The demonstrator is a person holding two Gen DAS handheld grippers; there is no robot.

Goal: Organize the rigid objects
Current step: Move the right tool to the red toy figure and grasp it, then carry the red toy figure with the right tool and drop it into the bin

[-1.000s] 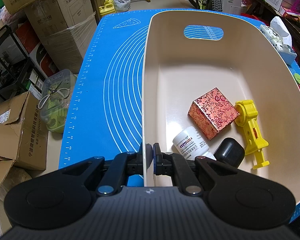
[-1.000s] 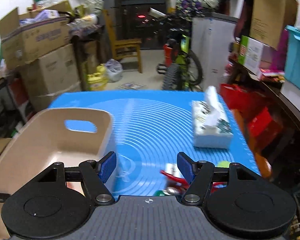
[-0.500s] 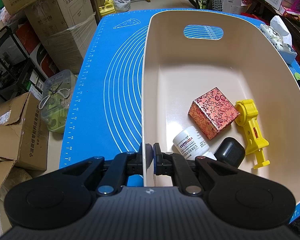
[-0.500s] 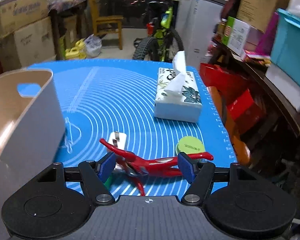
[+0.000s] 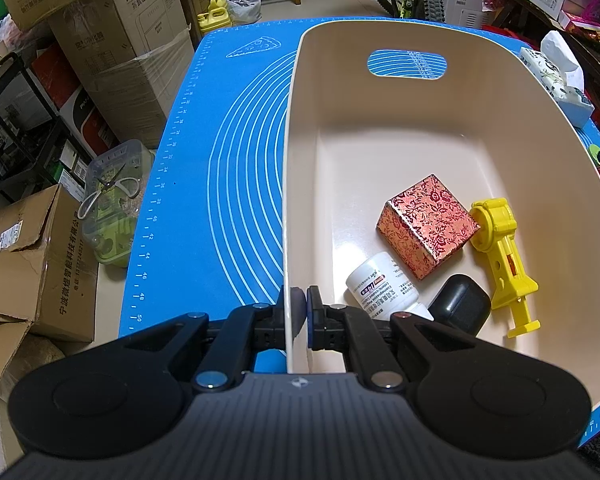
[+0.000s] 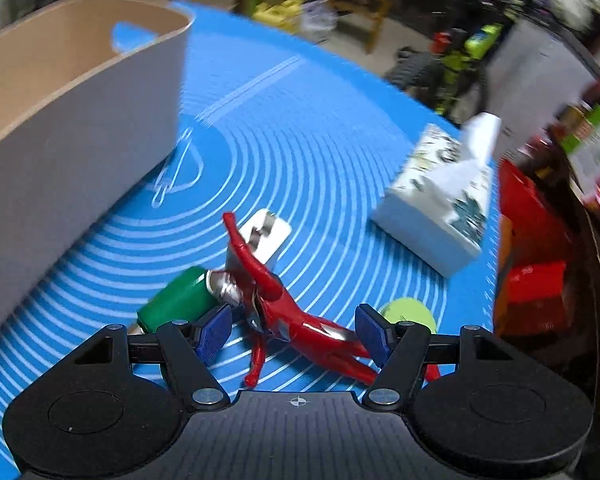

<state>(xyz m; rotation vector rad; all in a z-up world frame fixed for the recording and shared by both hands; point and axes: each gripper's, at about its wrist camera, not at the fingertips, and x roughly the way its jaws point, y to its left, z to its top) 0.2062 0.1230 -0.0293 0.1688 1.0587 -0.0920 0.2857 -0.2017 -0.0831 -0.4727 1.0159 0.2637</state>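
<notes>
My left gripper (image 5: pixel 300 312) is shut on the near left wall of the beige bin (image 5: pixel 292 160). Inside the bin lie a red patterned box (image 5: pixel 426 226), a yellow plastic tool (image 5: pixel 504 264), a white pill bottle (image 5: pixel 376 286) and a black case (image 5: pixel 460 310). In the right wrist view my right gripper (image 6: pixel 294 334) stands open just above a red and silver toy figure (image 6: pixel 288 312) lying on the blue mat (image 6: pixel 300 140); its pads do not touch it. A green cylinder (image 6: pixel 176 300), a white charger plug (image 6: pixel 260 240) and a green round lid (image 6: pixel 410 312) lie close by. The beige bin (image 6: pixel 68 128) stands to the left.
A tissue box (image 6: pixel 444 200) sits on the mat at the right, near its edge. Cardboard boxes (image 5: pixel 112 32) and a clear container with scissors (image 5: pixel 112 200) stand on the floor left of the table. A bicycle and chair are beyond the far end.
The right gripper has dropped toward the mat and rolled, so the scene now tilts; the red figure has come between its open fingers. The left gripper has kept its hold on the bin wall.
</notes>
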